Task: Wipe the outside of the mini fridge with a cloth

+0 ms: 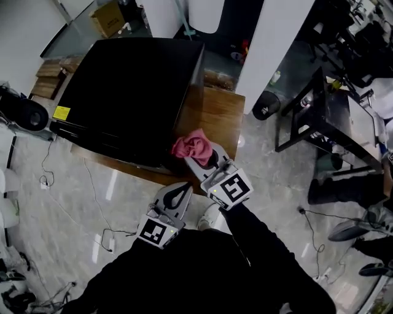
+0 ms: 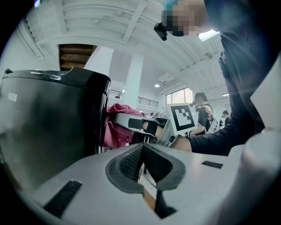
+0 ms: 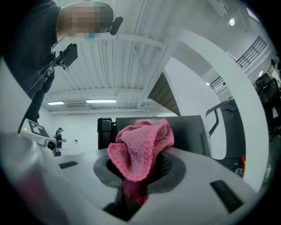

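The black mini fridge [image 1: 129, 92] stands on a low wooden platform [image 1: 218, 113]. My right gripper [image 1: 195, 160] is shut on a bunched pink cloth [image 1: 192, 146], held against the fridge's near right corner. In the right gripper view the pink cloth [image 3: 140, 147] bulges out between the jaws with the fridge [image 3: 180, 127] just behind it. My left gripper [image 1: 178, 193] hangs lower, apart from the fridge, shut with nothing in it. The left gripper view has its closed fingertips [image 2: 142, 160] below the fridge side [image 2: 48, 127] and the cloth [image 2: 116, 127].
A cardboard box [image 1: 107, 18] sits behind the fridge, and a white pillar [image 1: 270, 49] rises to its right. A black metal table [image 1: 325, 116] stands at the right. Cables [image 1: 101, 202] trail over the pale floor; a black round device [image 1: 27, 113] is at the left.
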`<state>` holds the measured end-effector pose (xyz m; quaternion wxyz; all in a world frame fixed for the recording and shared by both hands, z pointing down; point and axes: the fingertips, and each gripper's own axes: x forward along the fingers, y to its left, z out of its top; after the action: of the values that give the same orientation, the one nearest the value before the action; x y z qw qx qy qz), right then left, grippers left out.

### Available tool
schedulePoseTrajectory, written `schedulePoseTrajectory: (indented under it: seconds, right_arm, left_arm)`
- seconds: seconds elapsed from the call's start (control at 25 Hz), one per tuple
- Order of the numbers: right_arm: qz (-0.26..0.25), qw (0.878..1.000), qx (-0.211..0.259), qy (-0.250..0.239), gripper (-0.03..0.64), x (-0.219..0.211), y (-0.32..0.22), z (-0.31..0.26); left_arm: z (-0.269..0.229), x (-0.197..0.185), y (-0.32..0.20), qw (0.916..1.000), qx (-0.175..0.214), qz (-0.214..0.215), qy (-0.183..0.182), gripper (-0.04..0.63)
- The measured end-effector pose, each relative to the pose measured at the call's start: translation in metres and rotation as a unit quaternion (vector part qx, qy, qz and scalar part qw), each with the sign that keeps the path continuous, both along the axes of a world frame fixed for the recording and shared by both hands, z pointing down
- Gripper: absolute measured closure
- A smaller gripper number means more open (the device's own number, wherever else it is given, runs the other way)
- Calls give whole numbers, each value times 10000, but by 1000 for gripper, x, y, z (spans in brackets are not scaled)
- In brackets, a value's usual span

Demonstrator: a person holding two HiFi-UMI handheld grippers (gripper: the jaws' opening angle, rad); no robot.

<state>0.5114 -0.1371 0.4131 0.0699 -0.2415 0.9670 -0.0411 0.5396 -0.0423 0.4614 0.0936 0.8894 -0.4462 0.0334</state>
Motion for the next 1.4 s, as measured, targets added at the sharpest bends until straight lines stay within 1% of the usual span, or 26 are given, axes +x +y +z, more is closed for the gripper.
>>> schedulePoseTrajectory:
  seconds: [0.08, 0.2, 0.36, 0.48, 0.56, 0.64, 0.72, 0.96, 1.24, 1.4]
  right_arm:
    - [-256, 9996, 61, 73, 522, -7, -3, 2]
    - [-479, 9987, 157, 85, 522, -10, -6, 2]
    - [-401, 9991, 153, 7, 522, -8, -22, 4]
    - [-270, 9996, 66, -44, 523, -5, -38, 8]
    - [-209, 9997, 34, -79, 522, -3, -50, 9]
    - [-169, 9998, 49, -79, 522, -2, -63, 11]
    - [-129, 9999, 82, -51, 523, -1, -77, 14]
    - [-54, 9997, 180, 123, 523, 5, -112, 23]
    - [137, 9988, 283, 364, 523, 13, -166, 35]
    - [316, 9983, 232, 421, 523, 17, -201, 39]
  left_arm:
    - [-1, -1, -7, 9993, 153, -338, -63, 589]
    - [0, 0, -14, 9968, 184, -763, -152, 589]
    - [3, 2, -25, 9943, 107, -1052, -163, 589]
    - [6, 8, -31, 9935, 33, -1125, -164, 589]
    - [6, 11, -37, 9929, 76, -1174, -158, 589]
    - [9, 13, -46, 9921, 104, -1230, -200, 589]
    - [13, 15, -56, 9913, 42, -1292, -244, 589]
    - [17, 25, -88, 9899, 170, -1407, 68, 589]
    - [23, 36, -124, 9878, 214, -1529, 221, 589]
    - [25, 39, -139, 9882, 233, -1504, 160, 589]
